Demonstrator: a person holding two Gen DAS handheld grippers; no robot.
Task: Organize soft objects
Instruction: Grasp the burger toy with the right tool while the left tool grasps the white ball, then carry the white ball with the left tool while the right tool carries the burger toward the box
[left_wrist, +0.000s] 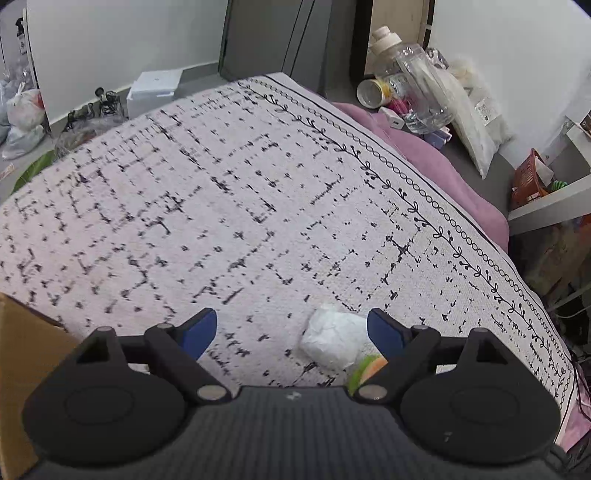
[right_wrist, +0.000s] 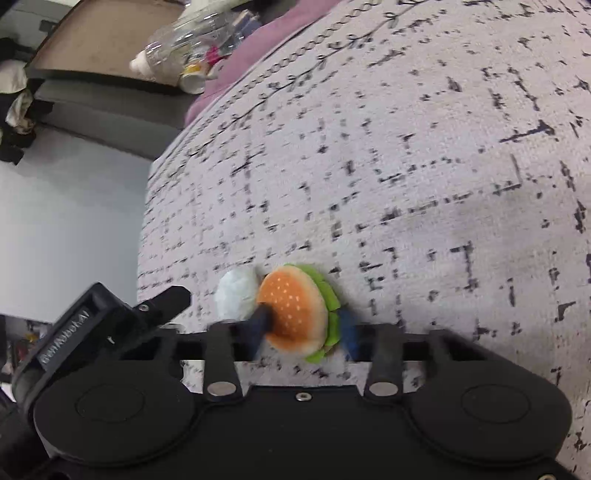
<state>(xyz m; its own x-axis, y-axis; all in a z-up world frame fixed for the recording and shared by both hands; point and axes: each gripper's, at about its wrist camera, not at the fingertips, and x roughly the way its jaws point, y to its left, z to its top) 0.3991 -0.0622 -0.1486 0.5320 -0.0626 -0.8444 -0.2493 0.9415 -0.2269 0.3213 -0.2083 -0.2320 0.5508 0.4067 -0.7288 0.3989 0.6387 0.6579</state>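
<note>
Patterned rug (left_wrist: 229, 206) fills both views, clutter beyond its edge. Right gripper (right_wrist: 306, 332): fingers narrow, clamped on the plush burger (right_wrist: 295, 310), one finger pressing into the bun face, the other behind the lettuce edge. Burger looks lifted just off the rug, can't confirm contact. White soft bundle (right_wrist: 236, 295) sits touching or just beside the burger, on the outer side of the left-hand finger. Left gripper (left_wrist: 291, 328): fingers wide, holding nothing, hovering over the rug with the bundle (left_wrist: 332, 343) just inside its right-hand finger and a sliver of the burger (left_wrist: 365, 369) below that. Cardboard box (left_wrist: 22, 369) corner sits outside the left-hand finger, probably the drop target. Risks: grip on the burger is off-centre and the plush compresses, so it could rotate or squirt out on a fast swing; the bundle may get dragged along; the two grippers are close and could clash. Left view shows the box and far clutter (plastic bottle (left_wrist: 417, 81), purple blanket (left_wrist: 443, 173)) but barely the burger; right view shows the grasp clearly but no box.
</note>
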